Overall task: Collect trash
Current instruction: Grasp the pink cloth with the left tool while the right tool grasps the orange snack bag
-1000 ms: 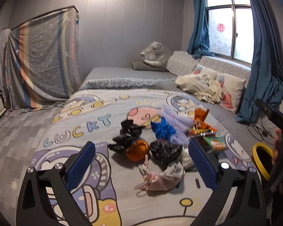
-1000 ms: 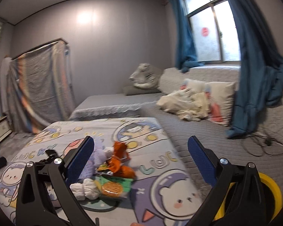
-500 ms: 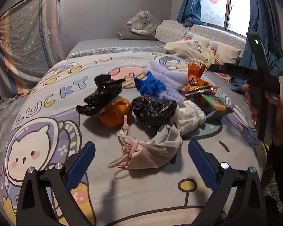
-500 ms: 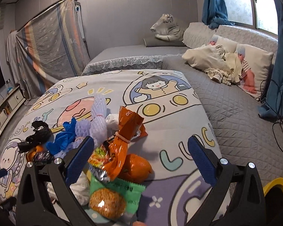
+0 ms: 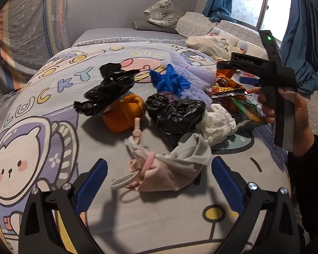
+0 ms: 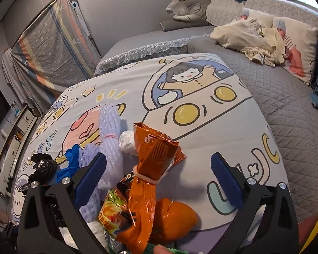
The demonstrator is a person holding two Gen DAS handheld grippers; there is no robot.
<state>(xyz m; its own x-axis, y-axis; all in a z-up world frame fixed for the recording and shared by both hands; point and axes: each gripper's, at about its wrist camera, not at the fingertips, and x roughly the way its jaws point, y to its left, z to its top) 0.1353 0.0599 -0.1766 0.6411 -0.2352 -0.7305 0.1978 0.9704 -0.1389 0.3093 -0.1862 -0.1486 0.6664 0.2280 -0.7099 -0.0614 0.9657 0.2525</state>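
Both wrist views look down close over the trash pile [image 5: 176, 110] — left nearer front, right from its right end.

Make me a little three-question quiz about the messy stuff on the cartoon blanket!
1. True or false: the left tool is gripping the pink and grey cloth bundle.
2. Which lies nearest the left tool? A) blue glove B) the cloth bundle C) orange peel
3. Fill in: the orange snack bag between the right tool fingers is tied with a ____ band.

Key: 1 false, it is open with the bundle between its fingers; 2 B; 3 rubber.
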